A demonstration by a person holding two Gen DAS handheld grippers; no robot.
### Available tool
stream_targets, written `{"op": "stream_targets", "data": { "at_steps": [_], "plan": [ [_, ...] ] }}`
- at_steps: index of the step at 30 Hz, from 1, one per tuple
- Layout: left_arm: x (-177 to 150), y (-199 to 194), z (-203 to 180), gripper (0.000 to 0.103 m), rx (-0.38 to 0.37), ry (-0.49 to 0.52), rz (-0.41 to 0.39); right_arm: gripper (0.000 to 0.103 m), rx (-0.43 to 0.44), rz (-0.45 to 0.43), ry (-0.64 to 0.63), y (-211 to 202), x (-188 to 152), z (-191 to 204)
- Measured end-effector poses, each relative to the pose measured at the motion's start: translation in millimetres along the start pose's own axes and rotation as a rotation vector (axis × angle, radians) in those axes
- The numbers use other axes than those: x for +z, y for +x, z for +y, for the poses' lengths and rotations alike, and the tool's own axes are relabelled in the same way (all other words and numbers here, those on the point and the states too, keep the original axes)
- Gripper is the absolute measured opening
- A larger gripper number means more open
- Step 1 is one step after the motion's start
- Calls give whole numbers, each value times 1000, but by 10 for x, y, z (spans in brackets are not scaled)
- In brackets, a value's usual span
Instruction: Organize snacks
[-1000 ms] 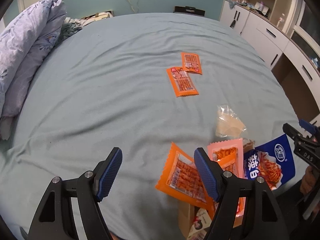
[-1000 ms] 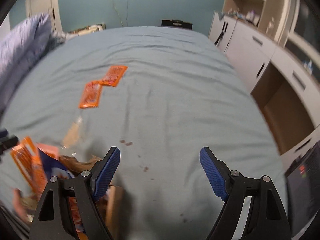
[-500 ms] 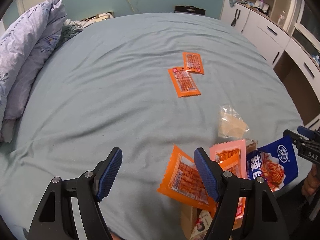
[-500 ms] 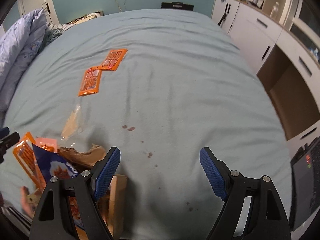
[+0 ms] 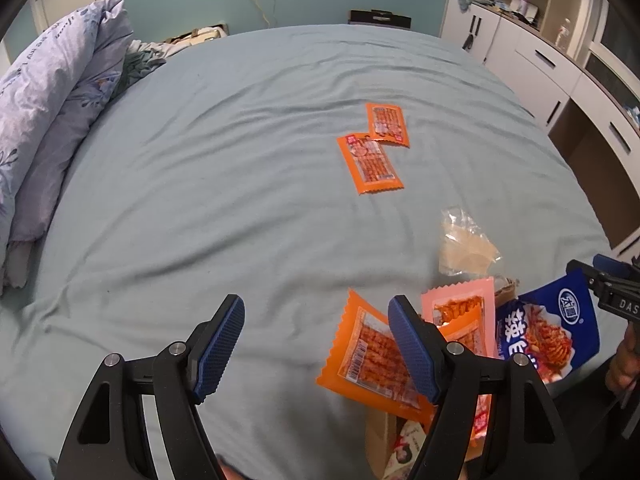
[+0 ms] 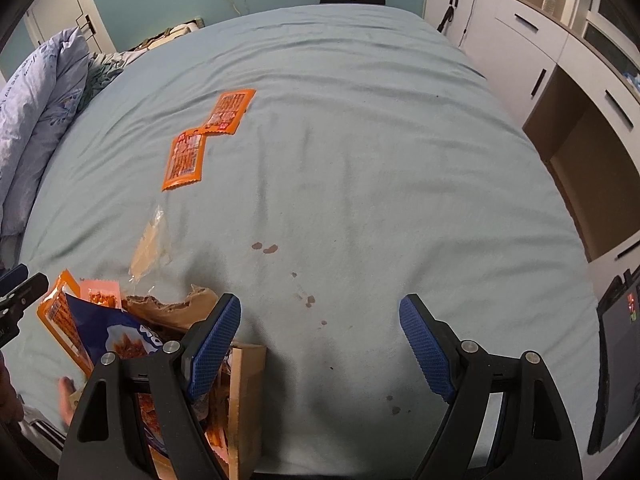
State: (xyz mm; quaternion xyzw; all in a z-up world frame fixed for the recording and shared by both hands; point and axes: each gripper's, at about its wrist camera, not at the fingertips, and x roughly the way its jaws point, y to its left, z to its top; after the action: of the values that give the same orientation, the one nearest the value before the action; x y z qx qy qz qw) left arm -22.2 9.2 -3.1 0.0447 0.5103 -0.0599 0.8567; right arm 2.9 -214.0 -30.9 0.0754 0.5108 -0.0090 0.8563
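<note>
Two orange snack packets [image 5: 374,162] [image 5: 387,125] lie side by side on the blue bedsheet; they also show in the right wrist view [image 6: 185,160] [image 6: 228,113]. A clear packet [image 5: 464,246] lies nearer. A brown paper bag [image 6: 244,396] at the bed's front edge holds an orange packet [image 5: 372,352], a pink packet [image 5: 460,308] and a blue bag [image 5: 548,332]. My left gripper [image 5: 316,344] is open and empty, left of the bag. My right gripper [image 6: 320,344] is open and empty over the sheet, right of the bag.
A folded floral quilt [image 5: 44,120] lies along the bed's left side. White cabinets and drawers [image 6: 560,64] stand along the right. Dark stains [image 6: 264,247] mark the sheet. A laptop [image 6: 618,364] sits at the lower right.
Both grippers have drawn back slightly and steadied, staying open. The right wrist view has sharpened and now shows more of the bag and its packets.
</note>
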Motion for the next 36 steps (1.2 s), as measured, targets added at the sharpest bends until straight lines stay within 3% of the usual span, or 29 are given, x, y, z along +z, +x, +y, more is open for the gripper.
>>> {"op": "stream_targets", "data": {
  "at_steps": [8,16,19,24,31,36],
  "plan": [
    [21,25,31,75,-15,-20,14,82,26,22,25,32,38,-34],
    [69,66,132,75,-64,-86,31,82,41,68,118,231,304,-250],
    [143,99,153,75,-54,-88,31,82,23,82,154,325,398,-356],
    [328,167,262,76,-27,-109,16,82,71,101,208,410,480,-454],
    [682,461,498,76,-7,-144,52,82,61,111,191,556,628,-446],
    [884,884,581,77,-23,-136,148,82,38,129,165,698,710,-361]
  ]
}}
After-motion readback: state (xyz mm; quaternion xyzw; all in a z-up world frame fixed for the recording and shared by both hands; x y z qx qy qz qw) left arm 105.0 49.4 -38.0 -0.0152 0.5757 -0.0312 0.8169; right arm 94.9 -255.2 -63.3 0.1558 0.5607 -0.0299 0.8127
